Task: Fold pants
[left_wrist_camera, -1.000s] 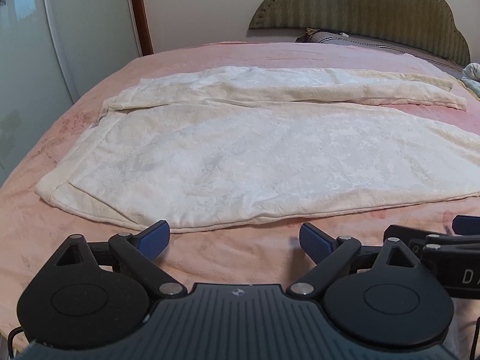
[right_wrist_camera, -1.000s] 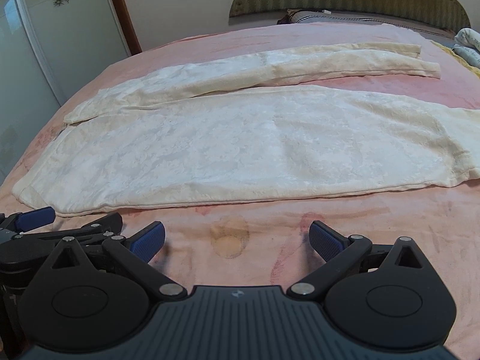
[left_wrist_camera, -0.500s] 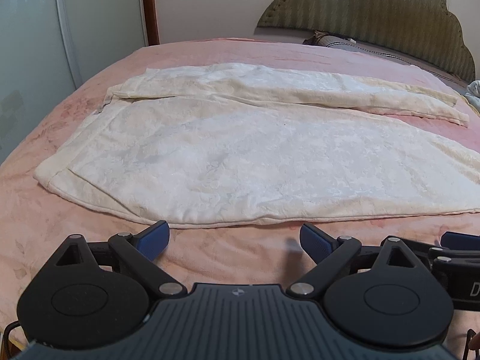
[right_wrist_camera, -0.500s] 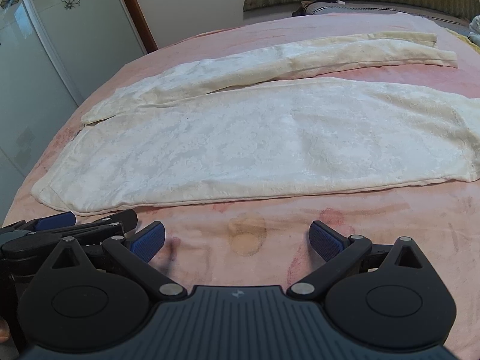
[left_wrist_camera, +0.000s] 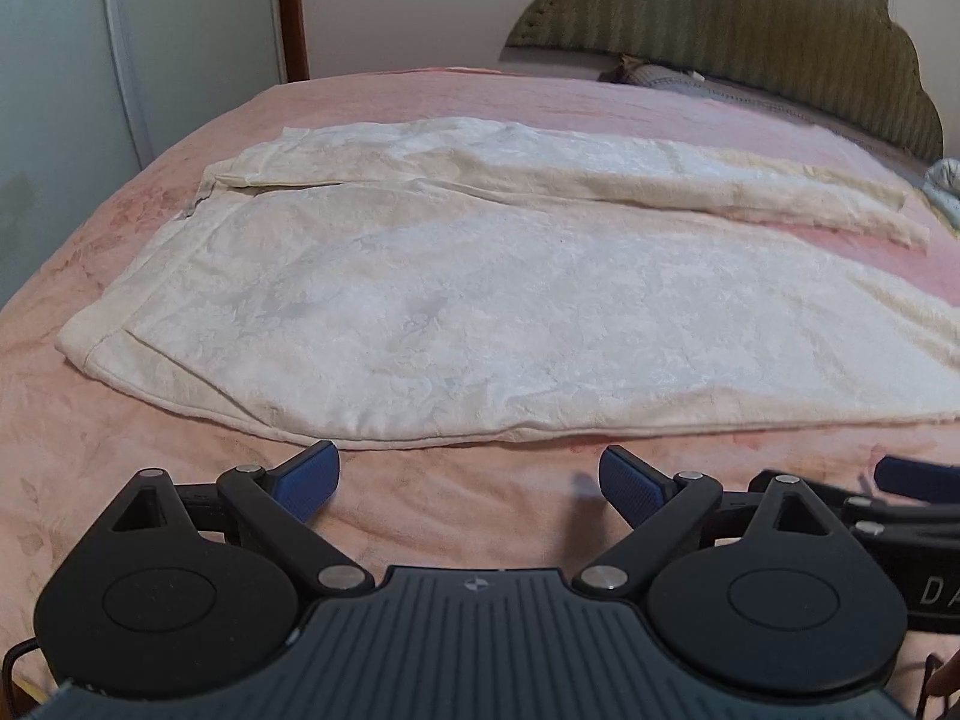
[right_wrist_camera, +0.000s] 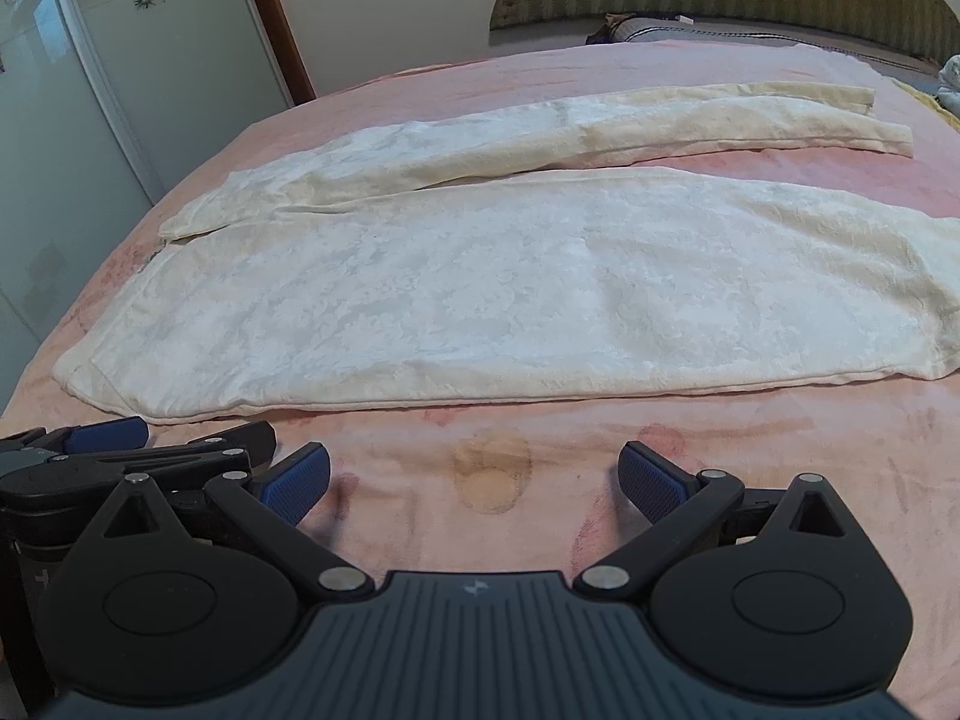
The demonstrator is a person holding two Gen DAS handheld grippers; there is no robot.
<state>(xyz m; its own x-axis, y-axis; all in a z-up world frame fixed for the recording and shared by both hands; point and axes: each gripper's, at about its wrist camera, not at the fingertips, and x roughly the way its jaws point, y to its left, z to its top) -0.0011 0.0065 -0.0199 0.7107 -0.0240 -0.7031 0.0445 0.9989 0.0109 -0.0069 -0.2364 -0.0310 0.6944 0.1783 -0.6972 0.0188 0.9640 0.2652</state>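
letters "da" (left_wrist_camera: 936, 591) on right gripper (left_wrist_camera: 900, 498) beside pants (left_wrist_camera: 480, 324).

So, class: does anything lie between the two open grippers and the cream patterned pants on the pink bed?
Nothing visible does. Only bare pink bedspread separates the left gripper and right gripper from the near edge of the cream patterned pants.

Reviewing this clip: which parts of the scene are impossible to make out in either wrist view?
- Cream patterned pants: near leg's cuff, cut off by the left view's right edge.
- Right tool: in the left view only a pad shows at the edge.
- Small pale bundle by the green padded headboard: cropped, unidentifiable.
- Pants' underside: hidden against the pink bedspread.
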